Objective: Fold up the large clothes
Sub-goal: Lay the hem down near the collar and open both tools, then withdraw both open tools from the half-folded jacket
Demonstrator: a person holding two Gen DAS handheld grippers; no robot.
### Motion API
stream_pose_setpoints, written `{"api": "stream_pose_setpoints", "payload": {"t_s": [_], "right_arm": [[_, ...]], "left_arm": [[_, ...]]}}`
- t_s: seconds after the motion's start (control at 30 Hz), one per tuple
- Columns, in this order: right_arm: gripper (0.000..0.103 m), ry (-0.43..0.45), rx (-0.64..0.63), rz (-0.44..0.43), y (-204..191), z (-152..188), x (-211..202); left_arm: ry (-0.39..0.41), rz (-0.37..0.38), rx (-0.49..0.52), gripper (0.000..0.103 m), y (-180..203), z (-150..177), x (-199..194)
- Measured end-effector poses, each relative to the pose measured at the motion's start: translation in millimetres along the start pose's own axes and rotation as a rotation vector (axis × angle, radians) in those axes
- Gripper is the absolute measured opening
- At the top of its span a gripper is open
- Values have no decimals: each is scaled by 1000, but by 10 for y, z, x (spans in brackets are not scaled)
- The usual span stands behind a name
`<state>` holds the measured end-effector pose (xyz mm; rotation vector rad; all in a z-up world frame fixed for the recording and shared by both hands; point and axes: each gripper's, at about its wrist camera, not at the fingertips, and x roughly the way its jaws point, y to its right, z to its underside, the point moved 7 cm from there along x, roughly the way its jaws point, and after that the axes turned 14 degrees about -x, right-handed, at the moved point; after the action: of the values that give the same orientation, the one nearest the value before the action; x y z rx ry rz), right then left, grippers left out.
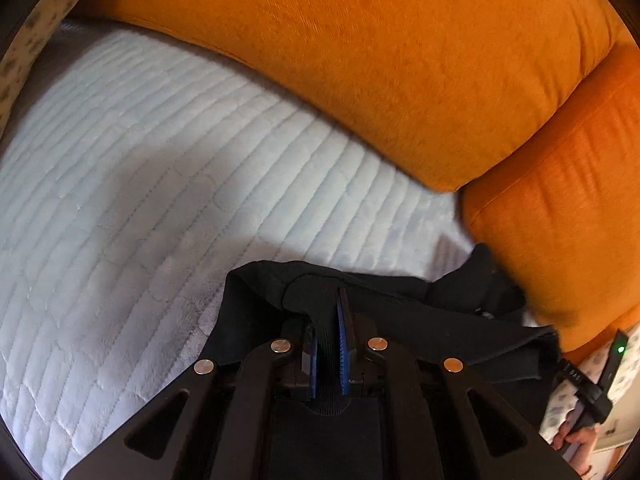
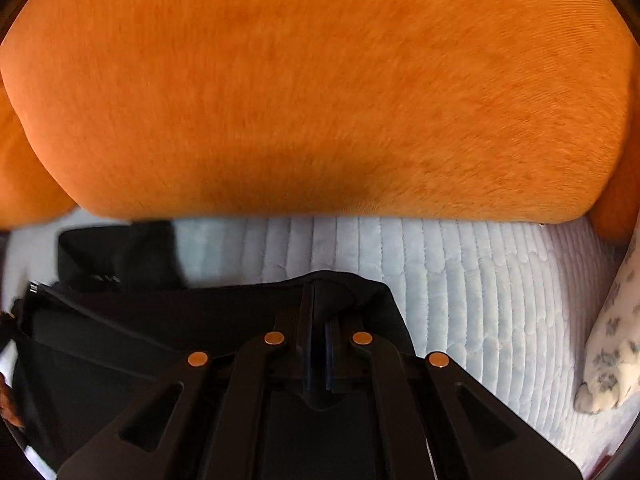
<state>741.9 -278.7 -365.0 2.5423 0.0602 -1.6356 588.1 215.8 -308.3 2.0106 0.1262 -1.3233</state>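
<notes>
A black garment (image 1: 420, 316) hangs stretched between my two grippers above a pale blue quilted sofa seat (image 1: 160, 184). My left gripper (image 1: 326, 312) is shut on one edge of the black garment, with cloth pinched between its blue pads. My right gripper (image 2: 320, 312) is shut on the other edge of the garment (image 2: 140, 320), which runs off to the left in the right wrist view. The right gripper's handle and the hand holding it show at the left wrist view's lower right (image 1: 592, 396).
Large orange back cushions (image 1: 380, 60) stand just ahead of both grippers and fill the right wrist view's upper half (image 2: 320, 92). A cream patterned cloth lies at the far right (image 2: 612, 344) and another strip at the upper left (image 1: 24, 44).
</notes>
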Motion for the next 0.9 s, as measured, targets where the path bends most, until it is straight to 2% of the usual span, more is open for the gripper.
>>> {"api": "stream_pose_setpoints", "payload": {"t_s": [0.1,0.17,0.23,0.27,0.3,0.33,0.37,0.4,0.47,0.57,0.6,0.67,0.7,0.73,0.8,0.83,0.9], "right_arm": [[4,-10,8,8,-11,43,106],[5,-31,-34,23,-69,44,172],[7,-45,-74,31,-107,34,184],[8,-45,-72,20,-96,27,153],[11,-45,-53,-4,-75,22,126],[13,-53,-30,-35,-37,25,102],[15,-61,-5,-93,29,28,53],[18,-66,13,-130,75,28,17],[18,-33,48,-199,180,-3,-119],[21,25,101,-277,292,-48,-337],[26,27,104,-292,295,-50,-367],[75,31,108,-331,308,-66,-403],[96,33,114,-303,351,-66,-418],[99,47,132,-258,439,-67,-444],[98,62,201,-295,471,-88,-510],[98,80,250,-284,582,-77,-543],[98,130,241,-235,671,-70,-652]], "left_arm": [[-8,-19,-3,13,-31,18,82],[-20,-29,4,17,-38,25,110],[-26,-27,19,22,-26,16,81],[-23,-24,23,29,-23,10,31],[-2,-18,21,37,-30,-19,-76],[12,-8,13,39,-40,-39,-156],[32,0,0,47,-58,-73,-255],[85,-15,-13,58,-98,-141,-419],[168,-18,5,61,-122,-249,-707],[227,-27,60,61,-127,-325,-982],[238,-34,72,62,-130,-329,-1035],[240,-31,97,65,-114,-282,-1095],[225,-27,110,65,-96,-222,-1094],[205,-23,125,65,-68,-148,-1075],[178,-15,172,65,12,-3,-1050],[167,-6,211,65,89,102,-1024],[137,-2,289,65,238,302,-938]]}}
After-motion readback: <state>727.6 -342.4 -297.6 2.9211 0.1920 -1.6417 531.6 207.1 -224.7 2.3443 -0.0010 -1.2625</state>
